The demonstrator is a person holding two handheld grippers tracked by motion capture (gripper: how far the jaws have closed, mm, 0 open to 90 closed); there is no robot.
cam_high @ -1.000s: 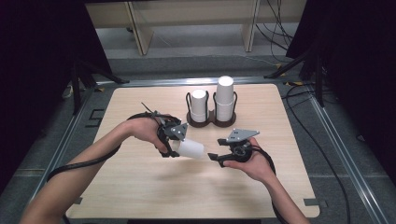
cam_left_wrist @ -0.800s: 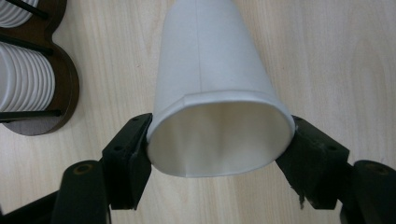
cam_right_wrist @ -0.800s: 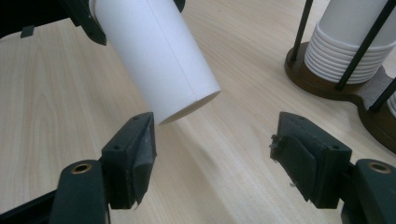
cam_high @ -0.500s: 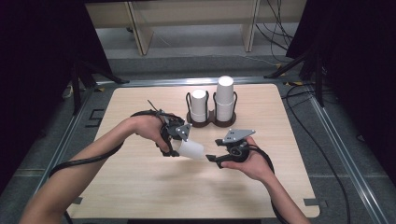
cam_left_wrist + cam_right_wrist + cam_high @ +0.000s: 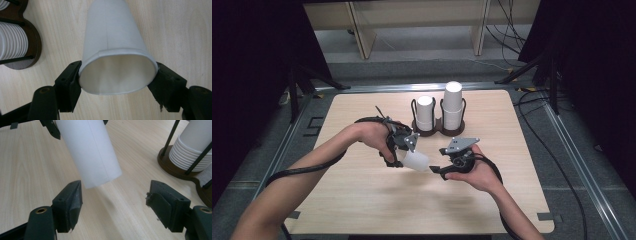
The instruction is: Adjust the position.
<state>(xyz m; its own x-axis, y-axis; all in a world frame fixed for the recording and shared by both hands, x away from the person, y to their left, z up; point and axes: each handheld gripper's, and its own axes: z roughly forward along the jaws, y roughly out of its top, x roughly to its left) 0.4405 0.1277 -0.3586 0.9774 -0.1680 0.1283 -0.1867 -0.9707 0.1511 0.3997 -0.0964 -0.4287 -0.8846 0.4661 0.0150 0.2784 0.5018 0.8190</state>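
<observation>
Our left tool (image 5: 406,155) pinches a white paper cup (image 5: 417,161) by its rim, one jaw on each side, holding it off the worktop (image 5: 362,200) with its closed base aimed at our right tool (image 5: 435,168). That tool's jaws stand wide apart with nothing between them, likely to take the base. Two cup stacks wait in the holder (image 5: 439,131) behind.

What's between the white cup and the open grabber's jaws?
Nothing but air and bare table. In the right gripper view, the paper cup held by the left gripper ends just short of the right gripper, whose jaws stand wide apart.
</observation>
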